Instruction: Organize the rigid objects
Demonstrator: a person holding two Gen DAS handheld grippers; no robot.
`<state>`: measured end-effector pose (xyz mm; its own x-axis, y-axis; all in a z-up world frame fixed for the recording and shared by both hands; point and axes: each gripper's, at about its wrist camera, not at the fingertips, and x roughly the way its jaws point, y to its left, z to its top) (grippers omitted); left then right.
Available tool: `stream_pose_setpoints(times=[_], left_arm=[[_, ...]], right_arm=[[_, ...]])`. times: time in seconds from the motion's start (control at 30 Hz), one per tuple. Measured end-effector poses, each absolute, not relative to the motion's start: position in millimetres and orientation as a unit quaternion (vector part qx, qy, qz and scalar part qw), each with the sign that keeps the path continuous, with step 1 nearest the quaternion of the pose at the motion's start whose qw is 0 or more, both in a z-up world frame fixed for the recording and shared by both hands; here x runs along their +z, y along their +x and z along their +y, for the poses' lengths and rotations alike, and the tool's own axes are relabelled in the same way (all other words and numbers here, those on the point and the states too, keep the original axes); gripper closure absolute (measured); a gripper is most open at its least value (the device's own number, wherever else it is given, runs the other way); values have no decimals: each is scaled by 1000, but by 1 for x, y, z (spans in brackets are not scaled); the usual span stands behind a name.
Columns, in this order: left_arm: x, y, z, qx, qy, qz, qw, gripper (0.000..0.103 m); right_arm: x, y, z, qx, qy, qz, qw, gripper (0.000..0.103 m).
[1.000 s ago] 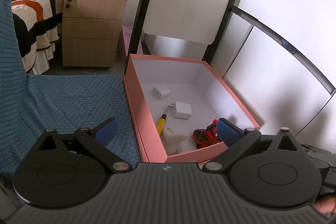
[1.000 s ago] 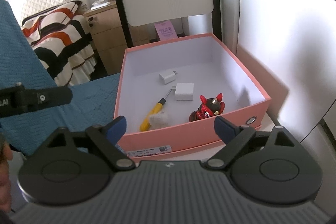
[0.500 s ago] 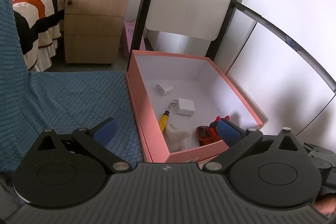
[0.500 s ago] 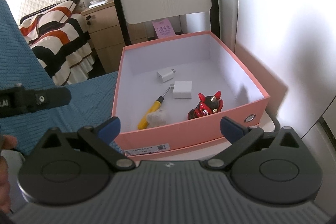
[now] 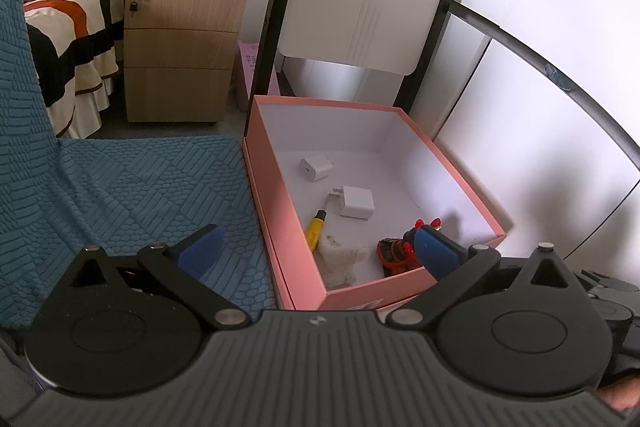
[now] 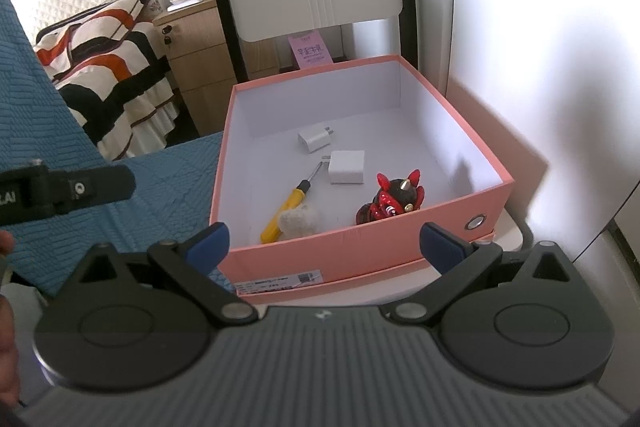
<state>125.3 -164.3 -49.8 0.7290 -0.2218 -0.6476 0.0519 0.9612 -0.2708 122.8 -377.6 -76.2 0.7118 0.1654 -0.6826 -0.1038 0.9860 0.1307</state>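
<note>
Partly behind left claw (image 5: 316, 253) pad, red figurine (image 5: 394, 253) in pink box (image 5: 276, 211)

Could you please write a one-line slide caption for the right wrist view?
Open right gripper faces a pink box holding two white chargers, a yellow screwdriver and a red figurine.

A: How do the right tongs (image 6: 324, 243) stand?

B: Spread wide across the lower half of the right wrist view. Their jaws have just been opening, and nothing sits between the blue pads (image 6: 208, 243).

A: And the left tongs (image 5: 318, 251)?

B: Also spread wide in the lower part of their own view, blue fingertips (image 5: 200, 247) far apart and gripping nothing. They reach into the right wrist view too, as a dark bar at the left edge.

A: Any hands visible?

B: Only slivers. The left hand (image 6: 6, 327) shows at the lower left edge of the right wrist view, the right hand (image 5: 618, 393) at the lower right corner of the left wrist view.
</note>
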Motion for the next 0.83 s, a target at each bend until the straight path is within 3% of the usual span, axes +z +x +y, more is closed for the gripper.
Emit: stream_pose_setpoints(times=[0.83], left_arm=[[-48,120,-162,-78,-114,349,927,0]], right_arm=[[-79,123,-376,79,43,381,920,0]])
